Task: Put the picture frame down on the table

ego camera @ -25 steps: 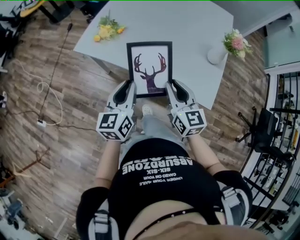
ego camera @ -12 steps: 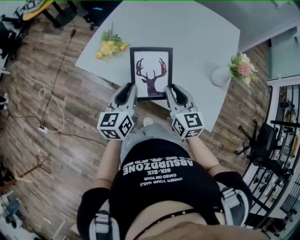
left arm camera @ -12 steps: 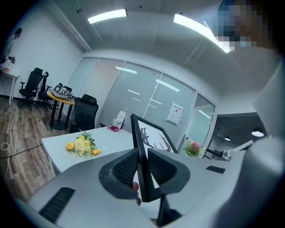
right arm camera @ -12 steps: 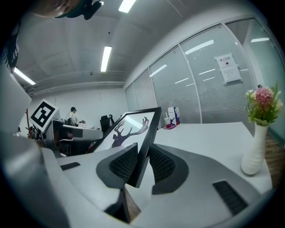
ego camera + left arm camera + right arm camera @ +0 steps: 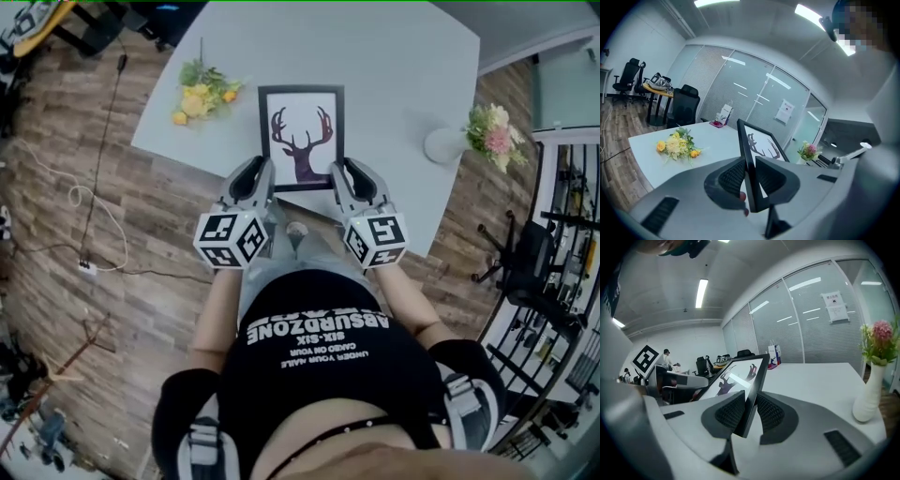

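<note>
Hanging over the near part of the tabletop (image 5: 394, 75), the picture frame (image 5: 301, 137) with its deer print faces up. Its long axis runs straight away from the person, and its near short edge sits close to the table's near edge. Both gripper views show it tilted, far end raised, so it looks to be held clear of the surface. Whether any corner already touches is hard to settle from these angles.

The left hand-held gripper (image 5: 255, 178) is clamped on the frame's left bottom corner, its ribbed pads pressing the black moulding from both faces. The right hand-held gripper (image 5: 345, 178) grips the right bottom corner the same way. The frame therefore lies directly ahead of both, with neither nearer than the other, and the coming move is probably a level lowering.

A yellow bouquet (image 5: 199, 94) lies to the frame's left, and a white vase of pink flowers (image 5: 469, 136) stands well to its right, both apart from it.

A second ago the frame's near corners hung past the table edge, over the wooden floor. It has since been carried forward over the tabletop, with both grips unchanged.
</note>
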The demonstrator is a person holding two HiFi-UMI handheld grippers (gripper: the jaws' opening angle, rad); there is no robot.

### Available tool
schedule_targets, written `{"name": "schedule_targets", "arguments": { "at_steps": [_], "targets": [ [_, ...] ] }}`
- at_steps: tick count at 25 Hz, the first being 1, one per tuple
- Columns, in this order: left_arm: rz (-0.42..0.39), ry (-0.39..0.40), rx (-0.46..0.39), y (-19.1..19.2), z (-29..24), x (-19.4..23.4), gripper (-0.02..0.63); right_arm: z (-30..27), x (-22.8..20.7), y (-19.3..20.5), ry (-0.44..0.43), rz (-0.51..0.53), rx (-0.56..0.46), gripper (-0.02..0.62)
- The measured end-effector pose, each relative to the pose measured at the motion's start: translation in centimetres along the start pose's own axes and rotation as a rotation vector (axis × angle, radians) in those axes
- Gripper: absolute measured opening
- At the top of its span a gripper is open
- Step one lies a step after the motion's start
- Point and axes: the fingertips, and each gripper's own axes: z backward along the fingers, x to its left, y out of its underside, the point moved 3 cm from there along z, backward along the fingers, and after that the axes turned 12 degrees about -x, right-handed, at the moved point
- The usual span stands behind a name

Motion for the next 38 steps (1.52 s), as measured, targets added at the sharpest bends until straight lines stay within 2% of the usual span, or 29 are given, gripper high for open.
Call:
{"name": "schedule_targets", "arguments": {
  "at_steps": [6, 11, 24, 38],
  "targets": [
    [-0.001, 0.08, 0.091, -0.6, -4.8, 1.9, 0.081, -3.2, -1.8, 0.2, 0.084, -0.034, 0.028, 0.094],
    [0.018, 0.105, 0.146, -0.8, -7.9, 3.7, 0.08, -6.1, -3.0, 0.4, 0.129, -0.047, 0.059, 0.094],
    [0.017, 0.19, 0.253, -0.5, -12.8, 6.8, 0.078, -9.8, -4.2, 2.0, 0.227, -0.099, 0.099, 0.095],
    [0.017, 0.238, 0.324, 1.6, -15.4, 8.6, 0.078, -11.3, -5.2, 4.4, 0.298, -0.133, 0.124, 0.095]
  ]
}}
